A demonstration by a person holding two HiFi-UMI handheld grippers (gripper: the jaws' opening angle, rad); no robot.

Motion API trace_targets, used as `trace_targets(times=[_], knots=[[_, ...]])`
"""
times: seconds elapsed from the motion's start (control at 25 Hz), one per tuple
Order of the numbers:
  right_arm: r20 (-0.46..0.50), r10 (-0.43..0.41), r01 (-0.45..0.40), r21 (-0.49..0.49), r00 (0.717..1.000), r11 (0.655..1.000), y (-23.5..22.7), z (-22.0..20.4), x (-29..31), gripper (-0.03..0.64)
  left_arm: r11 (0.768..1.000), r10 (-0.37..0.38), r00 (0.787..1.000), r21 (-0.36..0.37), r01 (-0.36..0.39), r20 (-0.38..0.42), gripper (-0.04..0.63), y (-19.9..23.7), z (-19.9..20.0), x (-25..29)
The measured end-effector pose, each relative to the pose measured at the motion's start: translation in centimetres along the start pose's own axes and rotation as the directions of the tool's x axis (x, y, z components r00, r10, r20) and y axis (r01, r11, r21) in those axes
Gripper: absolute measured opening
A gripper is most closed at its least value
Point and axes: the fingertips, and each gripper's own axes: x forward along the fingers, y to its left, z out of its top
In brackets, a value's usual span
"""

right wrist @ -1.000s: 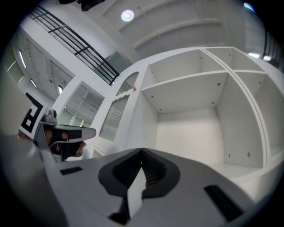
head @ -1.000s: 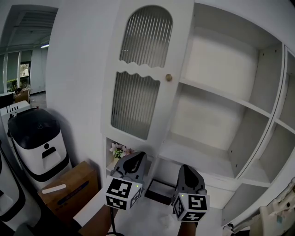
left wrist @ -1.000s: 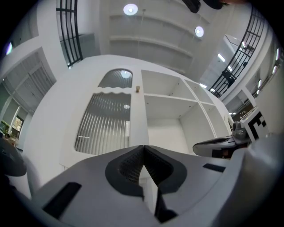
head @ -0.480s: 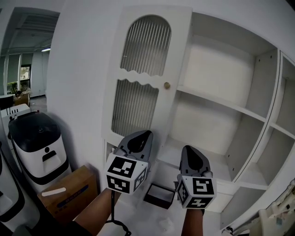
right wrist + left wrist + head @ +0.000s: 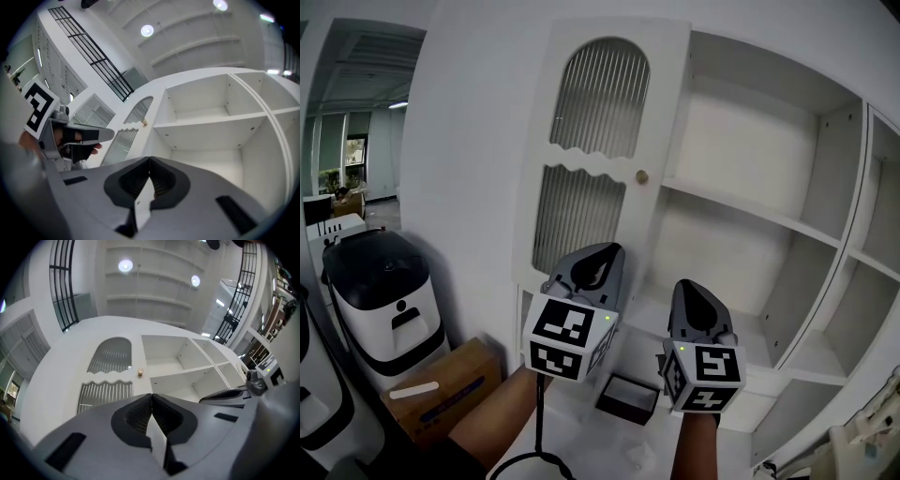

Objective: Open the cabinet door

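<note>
The white cabinet door [image 5: 600,159] has two ribbed glass panels and a small brass knob [image 5: 642,176] at its right edge; it stands left of the open white shelves [image 5: 750,211]. From these views I cannot tell whether it is flush or ajar. My left gripper [image 5: 598,262] is shut and empty, held below the knob and apart from the door. My right gripper [image 5: 689,295] is beside it, also shut and empty, in front of the lower shelf. The knob [image 5: 139,373] sits just above the shut left gripper [image 5: 151,397]. The right gripper [image 5: 149,161] faces the shelves.
A white and black appliance [image 5: 380,291] stands at the left, with a cardboard box [image 5: 441,384] beside it. A small black box [image 5: 628,398] lies on the low ledge under the grippers. A black cable [image 5: 539,441] hangs from my left hand.
Both grippers have risen side by side toward the door and shelves, staying shut. The door has not moved.
</note>
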Motion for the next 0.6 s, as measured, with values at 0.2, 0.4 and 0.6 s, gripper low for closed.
trace_targets(times=[0.2,0.4,0.6], knots=[[-0.015,0.002,-0.002,-0.001,1.000,1.000,-0.1,-0.4,-0.1,0.020,1.000,-0.009,1.000,0.008,0.009,0.026,0.009,-0.3,0.6,0.0],[-0.026,-0.003,0.003,0.000,1.000,1.000,-0.6,-0.7,-0.3,0.020,0.999,-0.029,0.999,0.043,0.028,0.022,0.011,-0.3,1.3,1.6],[-0.030,-0.001,0.001,-0.016,1.000,1.000,-0.8,-0.8,-0.6,0.020,0.998,-0.051,0.998,0.038,0.049,0.045,0.147,0.4,3.0,3.9]])
